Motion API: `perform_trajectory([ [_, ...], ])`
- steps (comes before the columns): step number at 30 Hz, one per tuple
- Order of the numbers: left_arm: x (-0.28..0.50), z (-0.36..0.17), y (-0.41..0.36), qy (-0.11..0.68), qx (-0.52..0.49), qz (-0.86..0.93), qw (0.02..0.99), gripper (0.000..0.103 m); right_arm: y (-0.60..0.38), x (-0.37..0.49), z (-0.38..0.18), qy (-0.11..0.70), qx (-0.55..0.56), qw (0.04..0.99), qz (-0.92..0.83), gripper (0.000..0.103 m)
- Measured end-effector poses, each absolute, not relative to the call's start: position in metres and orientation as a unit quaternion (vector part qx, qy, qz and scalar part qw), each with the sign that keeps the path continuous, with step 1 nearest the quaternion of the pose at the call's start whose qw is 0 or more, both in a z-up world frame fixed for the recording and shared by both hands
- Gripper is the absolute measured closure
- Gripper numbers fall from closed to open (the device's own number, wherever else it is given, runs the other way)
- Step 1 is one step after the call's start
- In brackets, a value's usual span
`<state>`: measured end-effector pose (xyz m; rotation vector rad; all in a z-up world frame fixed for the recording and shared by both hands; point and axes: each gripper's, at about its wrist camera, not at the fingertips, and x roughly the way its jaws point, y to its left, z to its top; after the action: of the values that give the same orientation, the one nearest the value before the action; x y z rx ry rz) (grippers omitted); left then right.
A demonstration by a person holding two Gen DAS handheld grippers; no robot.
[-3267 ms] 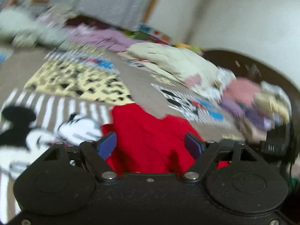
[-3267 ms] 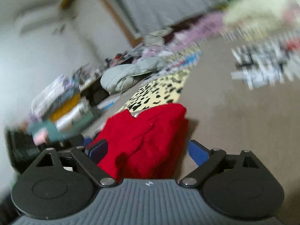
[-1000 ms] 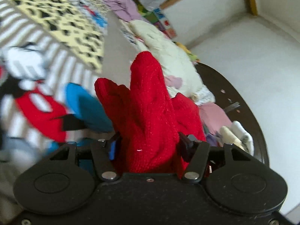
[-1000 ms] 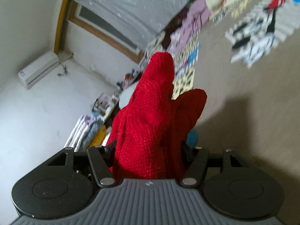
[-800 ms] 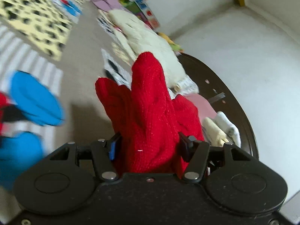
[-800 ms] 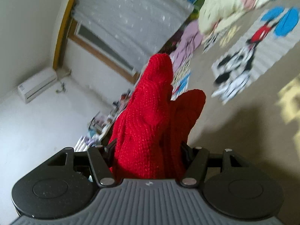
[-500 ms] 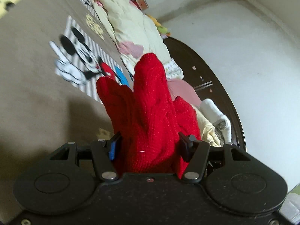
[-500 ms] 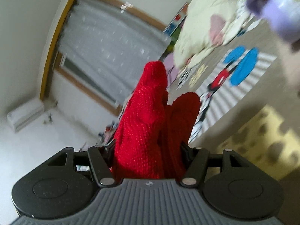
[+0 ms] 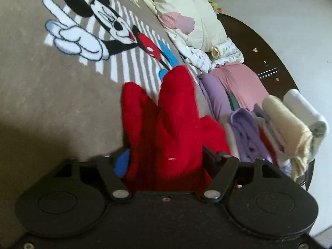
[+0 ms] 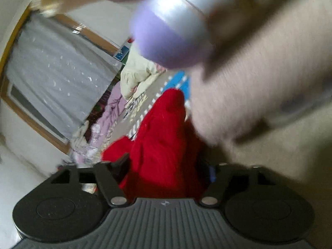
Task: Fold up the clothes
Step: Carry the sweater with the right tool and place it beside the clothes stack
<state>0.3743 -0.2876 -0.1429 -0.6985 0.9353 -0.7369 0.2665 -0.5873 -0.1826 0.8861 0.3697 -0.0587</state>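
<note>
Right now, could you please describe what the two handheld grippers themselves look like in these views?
The left gripper has a matte black speckled body with two round discs, black angled finger links on silver pivot pins, and a blue finger pad. The right gripper is built alike, but its centre is ribbed grey plastic with a small white logo. No cables, hands or sleeves show.

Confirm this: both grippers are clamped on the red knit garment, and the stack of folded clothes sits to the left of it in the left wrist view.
Wrong side. The left wrist view shows the stack of folded clothes to the right of the red knit garment. Both the left gripper and right gripper are indeed clamped on it.
</note>
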Motion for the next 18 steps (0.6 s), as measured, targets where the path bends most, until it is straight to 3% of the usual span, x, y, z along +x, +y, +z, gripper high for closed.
perform_trajectory([
  [4, 0.358, -0.142, -0.272, 0.423, -0.305, -0.344, 0.781, 0.023, -0.589, 0.252, -0.177, 0.186, 0.403, 0.894, -0.057, 0.017],
  [13, 0.289, -0.134, -0.220, 0.411, -0.223, -0.333, 0.819, 0.014, -0.508, 0.218, -0.128, 0.208, 0.228, 0.944, -0.115, 0.001],
  [18, 0.245, -0.131, -0.169, 0.411, -0.174, -0.312, 0.839, 0.007, -0.427, 0.217, -0.123, 0.276, 0.163, 0.947, -0.025, 0.001],
])
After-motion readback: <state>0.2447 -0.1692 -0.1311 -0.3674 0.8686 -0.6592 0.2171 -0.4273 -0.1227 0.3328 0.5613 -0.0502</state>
